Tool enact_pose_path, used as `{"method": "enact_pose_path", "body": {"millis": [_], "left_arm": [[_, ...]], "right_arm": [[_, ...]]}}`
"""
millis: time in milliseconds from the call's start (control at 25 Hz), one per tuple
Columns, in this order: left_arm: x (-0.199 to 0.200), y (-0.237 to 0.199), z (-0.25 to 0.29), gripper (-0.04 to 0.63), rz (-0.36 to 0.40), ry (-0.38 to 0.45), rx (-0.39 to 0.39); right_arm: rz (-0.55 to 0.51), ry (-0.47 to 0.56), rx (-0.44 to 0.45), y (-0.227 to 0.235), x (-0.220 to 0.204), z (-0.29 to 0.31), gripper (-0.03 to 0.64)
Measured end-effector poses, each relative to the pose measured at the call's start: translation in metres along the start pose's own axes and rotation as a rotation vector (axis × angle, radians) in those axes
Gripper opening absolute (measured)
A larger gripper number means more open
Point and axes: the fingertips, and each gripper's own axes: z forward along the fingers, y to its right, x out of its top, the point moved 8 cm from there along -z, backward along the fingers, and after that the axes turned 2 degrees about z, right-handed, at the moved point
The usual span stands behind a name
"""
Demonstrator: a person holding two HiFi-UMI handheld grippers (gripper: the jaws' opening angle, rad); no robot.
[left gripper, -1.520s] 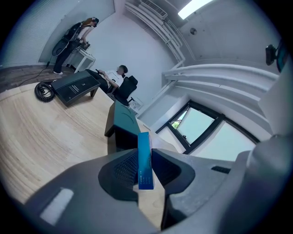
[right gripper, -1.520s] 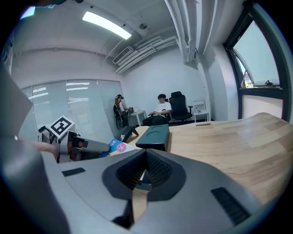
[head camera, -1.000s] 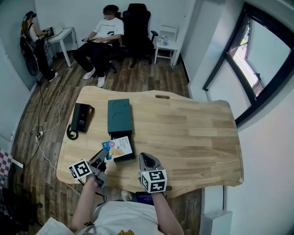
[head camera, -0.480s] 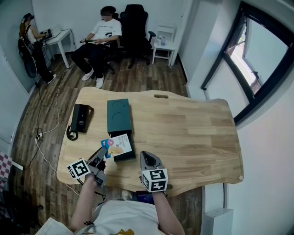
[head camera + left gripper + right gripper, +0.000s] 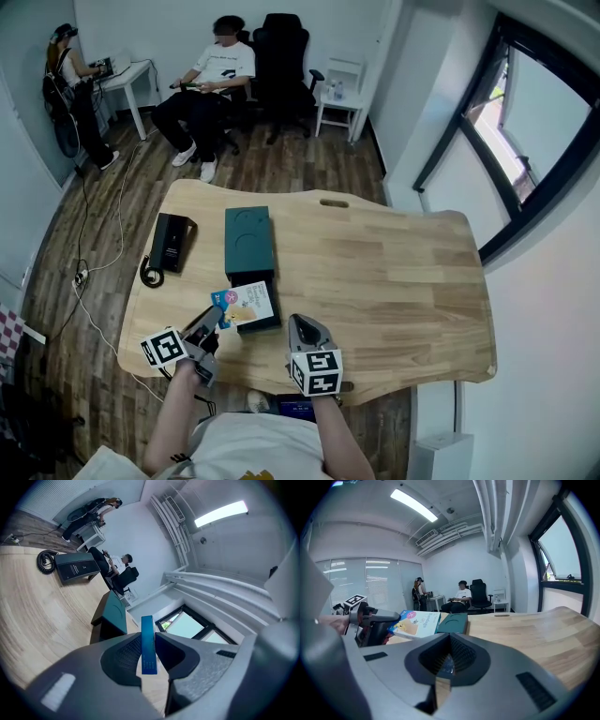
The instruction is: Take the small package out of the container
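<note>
The small package (image 5: 247, 301), a flat white-and-blue box, sits tilted over the near, black end of the dark teal container (image 5: 248, 240). My left gripper (image 5: 213, 320) is shut on the package's near-left corner. In the left gripper view the package's blue edge (image 5: 147, 644) stands upright, pinched between the pads. My right gripper (image 5: 299, 325) hovers over the table's near edge, to the right of the package, shut with nothing in it. The right gripper view shows the package (image 5: 415, 622), the left gripper (image 5: 375, 619) on it, and the container (image 5: 453, 622) behind.
A black box with a coiled cable (image 5: 167, 244) lies on the table's left side. The wooden table (image 5: 394, 281) stretches away to the right. Two people, an office chair and a small white table are across the room, beyond the table's far edge.
</note>
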Motion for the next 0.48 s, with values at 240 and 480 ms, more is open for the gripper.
{"method": "enact_pose_path", "body": {"millis": [240, 480], "left_arm": [[-0.0015, -0.0026, -0.005, 0.095, -0.002, 0.008, 0.007], [-0.0037, -0.002, -0.0025, 0.095, 0.01, -0.007, 0.01]], "right_arm": [[-0.007, -0.007, 0.008, -0.0036, -0.0035, 0.0002, 0.005], [0.0, -0.008, -0.001, 0.0002, -0.0053, -0.0006, 0.005]]}}
